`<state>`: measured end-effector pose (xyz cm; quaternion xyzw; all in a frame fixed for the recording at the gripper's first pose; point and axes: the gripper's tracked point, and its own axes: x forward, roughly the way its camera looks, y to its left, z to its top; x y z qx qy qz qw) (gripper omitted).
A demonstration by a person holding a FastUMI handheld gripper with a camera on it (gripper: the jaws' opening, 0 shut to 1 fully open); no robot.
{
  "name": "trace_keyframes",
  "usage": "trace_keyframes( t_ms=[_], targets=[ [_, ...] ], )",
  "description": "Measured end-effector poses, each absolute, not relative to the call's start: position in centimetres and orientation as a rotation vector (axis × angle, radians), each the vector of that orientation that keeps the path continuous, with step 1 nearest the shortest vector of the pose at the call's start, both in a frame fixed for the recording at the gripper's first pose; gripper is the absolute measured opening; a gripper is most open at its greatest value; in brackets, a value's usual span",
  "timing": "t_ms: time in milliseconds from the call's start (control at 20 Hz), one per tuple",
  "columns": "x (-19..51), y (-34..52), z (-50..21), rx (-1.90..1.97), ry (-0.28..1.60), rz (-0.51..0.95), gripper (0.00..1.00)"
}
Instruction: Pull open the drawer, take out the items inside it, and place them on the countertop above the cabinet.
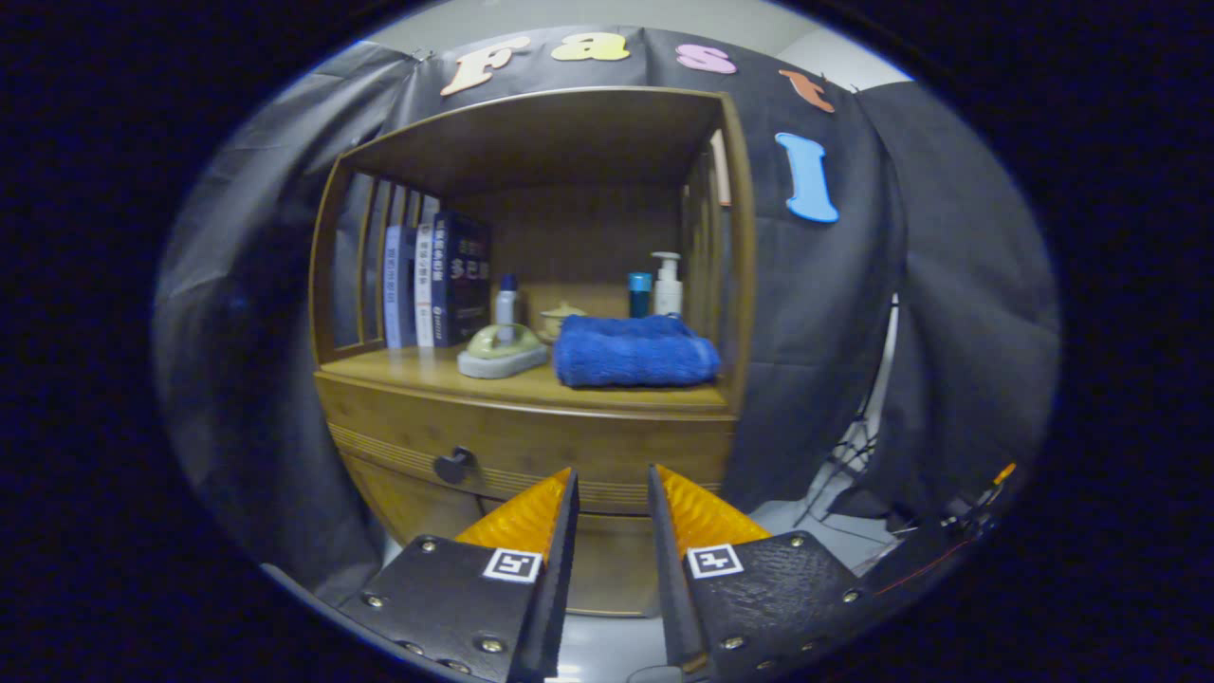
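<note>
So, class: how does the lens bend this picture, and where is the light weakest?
Gripper view: fisheye bows the cabinet edges outward; under its top board the shelf back is dim, while the blue towel on the countertop is sharp; the open gripper hangs apart from the drawer knob.

The wooden drawer (531, 455) is shut, flush with the cabinet front, with a dark round knob (453, 466) left of centre. Above it, the countertop (427, 372) carries a folded blue towel (634, 352) on its right half.
</note>
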<state>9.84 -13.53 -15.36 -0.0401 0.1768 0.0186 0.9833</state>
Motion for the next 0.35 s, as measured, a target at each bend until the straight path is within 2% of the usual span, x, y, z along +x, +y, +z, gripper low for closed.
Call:
trace_keyframes(
  t_ms=[350],
  targets=[
    [8.6,-23.9,-17.3,-0.058,0.338,0.032,0.42]
  ],
)
